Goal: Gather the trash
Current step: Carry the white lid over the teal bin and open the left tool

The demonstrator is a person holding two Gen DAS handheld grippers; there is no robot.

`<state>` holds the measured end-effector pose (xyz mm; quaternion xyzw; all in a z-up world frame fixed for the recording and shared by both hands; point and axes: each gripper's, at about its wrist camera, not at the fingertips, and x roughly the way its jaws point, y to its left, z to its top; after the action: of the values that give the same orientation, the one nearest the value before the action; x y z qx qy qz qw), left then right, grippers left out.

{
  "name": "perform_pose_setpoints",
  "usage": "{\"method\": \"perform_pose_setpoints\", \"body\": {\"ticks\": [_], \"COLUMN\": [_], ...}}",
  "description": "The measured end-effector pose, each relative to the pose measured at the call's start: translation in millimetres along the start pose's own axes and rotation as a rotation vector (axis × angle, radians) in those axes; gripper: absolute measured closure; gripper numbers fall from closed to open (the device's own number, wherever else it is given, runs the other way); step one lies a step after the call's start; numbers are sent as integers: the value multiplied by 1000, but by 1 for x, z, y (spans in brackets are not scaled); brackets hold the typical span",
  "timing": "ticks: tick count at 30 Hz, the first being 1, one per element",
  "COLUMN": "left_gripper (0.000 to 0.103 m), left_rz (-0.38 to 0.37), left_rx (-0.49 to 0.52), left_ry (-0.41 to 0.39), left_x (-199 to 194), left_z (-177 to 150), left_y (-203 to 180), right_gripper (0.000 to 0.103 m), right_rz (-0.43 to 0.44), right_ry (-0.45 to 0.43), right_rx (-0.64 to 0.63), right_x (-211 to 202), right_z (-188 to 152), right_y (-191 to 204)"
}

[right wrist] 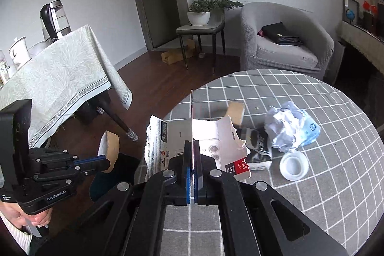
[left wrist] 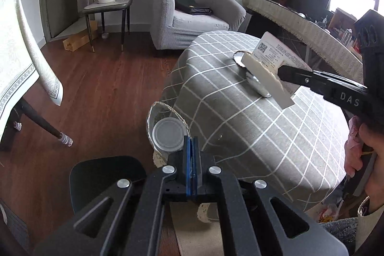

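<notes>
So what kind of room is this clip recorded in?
Most likely a home living or dining room: a grey armchair, a potted plant on a chair, an electric kettle on a cloth-covered table, and wood flooring around the round checked table.

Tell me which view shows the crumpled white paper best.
The right wrist view: the crumpled white paper lies unobstructed on the checked tablecloth. In the left wrist view I cannot find it; the torn card held by the right gripper covers that area.
</notes>
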<state>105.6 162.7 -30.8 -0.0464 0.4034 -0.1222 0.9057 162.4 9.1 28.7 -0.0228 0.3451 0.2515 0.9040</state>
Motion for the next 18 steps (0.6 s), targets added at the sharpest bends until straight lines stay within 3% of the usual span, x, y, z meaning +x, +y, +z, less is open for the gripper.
{"method": "perform_pose_setpoints", "body": {"ticks": [18], "left_gripper": [101], "left_rz": [109], "left_rx": [-93], "left_ry": [165], "left_x": [16], "left_z": [-54], "left_y": [88], "right_gripper": [101], "right_rz": [123], "right_ry": [45], "right_rx": [-82], "right_x": [48], "right_z": [19], "right_y": [89]}}
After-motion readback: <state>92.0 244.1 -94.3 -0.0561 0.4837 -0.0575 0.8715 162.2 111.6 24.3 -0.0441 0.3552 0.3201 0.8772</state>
